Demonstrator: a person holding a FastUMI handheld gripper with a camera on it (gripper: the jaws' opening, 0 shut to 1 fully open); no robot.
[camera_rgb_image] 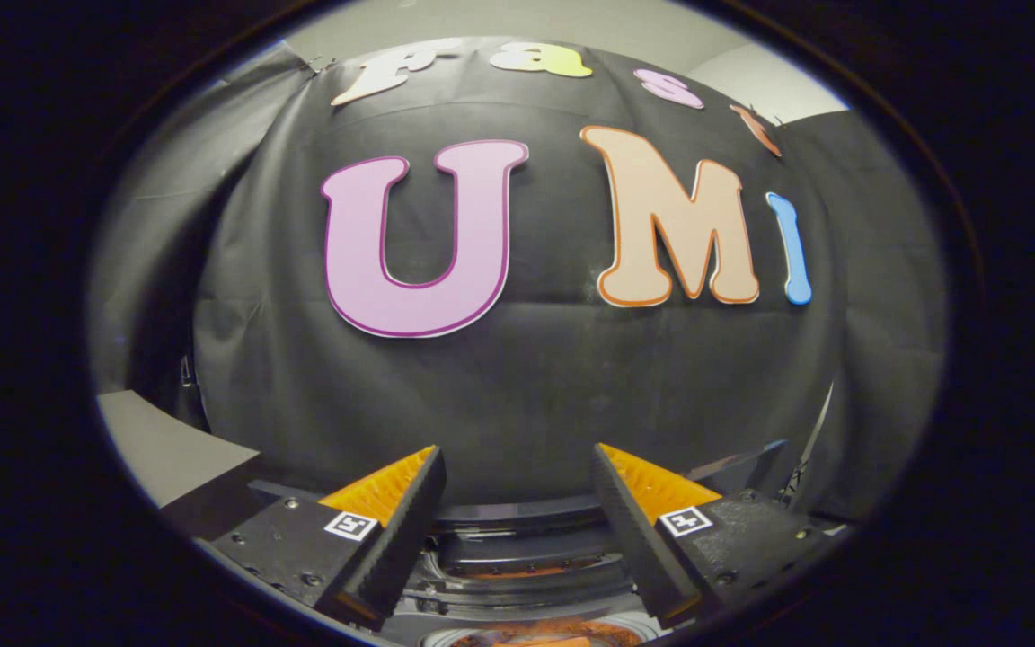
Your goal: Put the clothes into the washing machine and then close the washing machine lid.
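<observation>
**Gripper open above the washing machine opening**

The gripper (517, 490) is held level, facing the black cloth wall (526, 377) of the booth. Its two fingers (396, 530) are spread well apart and nothing lies between them. Each finger has an orange ribbed face on its upper side, a black rubber pad on its inner edge, and a small square marker on the black mount behind it.

The washing machine (517, 562) sits directly below and just ahead of the fingers. Only its upper part is visible through the gap between them: a dark curved rim, and beneath it a lighter ring that surrounds the drum opening. The rim extends behind both fingers.

Inside the opening, at the lowest visible point between the fingers, there is an orange-coloured item (540, 636). It appears to be the clothes lying in the drum, but too little of it shows to confirm its shape or type.

The position of the washing machine lid cannot be determined from this view. A dark flat panel (738, 463) rises behind the right finger; whether it is part of the lid cannot be told.

A pale grey surface (167, 445) shows beyond the left finger, beside the cloth wall.
</observation>
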